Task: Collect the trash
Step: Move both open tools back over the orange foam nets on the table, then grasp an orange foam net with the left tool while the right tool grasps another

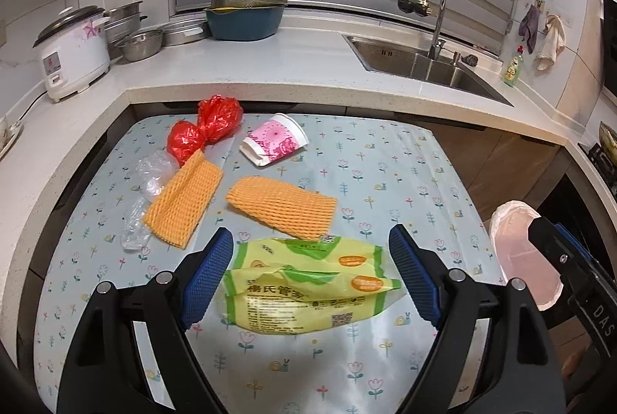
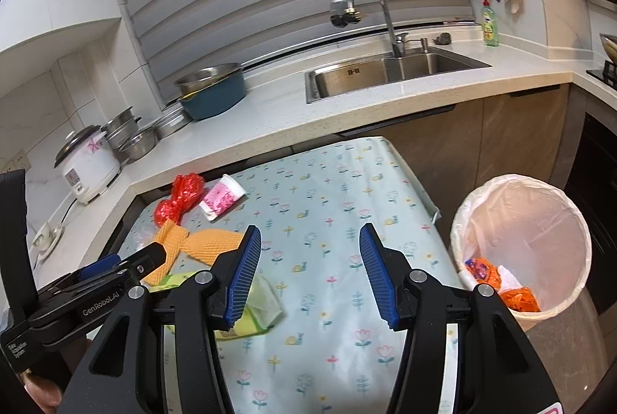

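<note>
Left gripper (image 1: 310, 273) jaws wide, empty, straddling crinkled yellow-green plastic wrapper (image 1: 304, 294); probably lower squarely before closing; right gripper (image 2: 310, 273) half-open, empty.

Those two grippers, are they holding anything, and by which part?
Nothing. The left gripper stands open over the yellow-green bag; the right gripper is open and empty.

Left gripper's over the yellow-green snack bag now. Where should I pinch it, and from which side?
Pinch the raised crumpled fold across the middle of the yellow-green snack bag, coming down from above. It lies flat on the table, and the open left gripper already straddles it.
</note>
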{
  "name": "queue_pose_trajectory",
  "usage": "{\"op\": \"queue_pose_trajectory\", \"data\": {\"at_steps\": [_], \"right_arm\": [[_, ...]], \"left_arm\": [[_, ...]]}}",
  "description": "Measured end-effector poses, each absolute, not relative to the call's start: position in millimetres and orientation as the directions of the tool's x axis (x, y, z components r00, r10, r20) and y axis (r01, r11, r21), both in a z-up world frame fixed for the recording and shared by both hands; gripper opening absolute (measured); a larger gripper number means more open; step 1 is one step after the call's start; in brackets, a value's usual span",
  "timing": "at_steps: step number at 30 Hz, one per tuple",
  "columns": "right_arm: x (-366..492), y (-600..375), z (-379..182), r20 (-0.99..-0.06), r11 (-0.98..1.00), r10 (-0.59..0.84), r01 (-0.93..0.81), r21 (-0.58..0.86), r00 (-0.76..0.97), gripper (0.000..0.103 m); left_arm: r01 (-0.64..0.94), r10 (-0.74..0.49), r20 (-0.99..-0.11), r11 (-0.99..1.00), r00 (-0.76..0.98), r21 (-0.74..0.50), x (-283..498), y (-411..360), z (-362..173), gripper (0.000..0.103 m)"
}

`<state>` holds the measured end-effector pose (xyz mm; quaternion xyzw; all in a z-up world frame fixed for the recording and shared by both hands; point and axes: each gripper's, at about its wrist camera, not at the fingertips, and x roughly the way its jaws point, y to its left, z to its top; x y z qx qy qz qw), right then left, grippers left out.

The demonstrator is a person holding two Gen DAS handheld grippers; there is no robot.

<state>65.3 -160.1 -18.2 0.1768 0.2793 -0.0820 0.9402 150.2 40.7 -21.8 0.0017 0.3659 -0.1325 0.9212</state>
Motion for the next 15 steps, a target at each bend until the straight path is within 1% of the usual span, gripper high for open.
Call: {"op": "queue_pose_trajectory", "data": {"at_steps": [15], "right_arm": [[133.1, -84.0, -31.1, -0.598, 0.958, 0.036, 0.142, 0.248, 0.801, 0.052]], "left_arm": [[0.096, -0.145, -0.714, 0.989, 0.685, -0.109, 199.5, 134.4, -47.8, 0.079]]}}
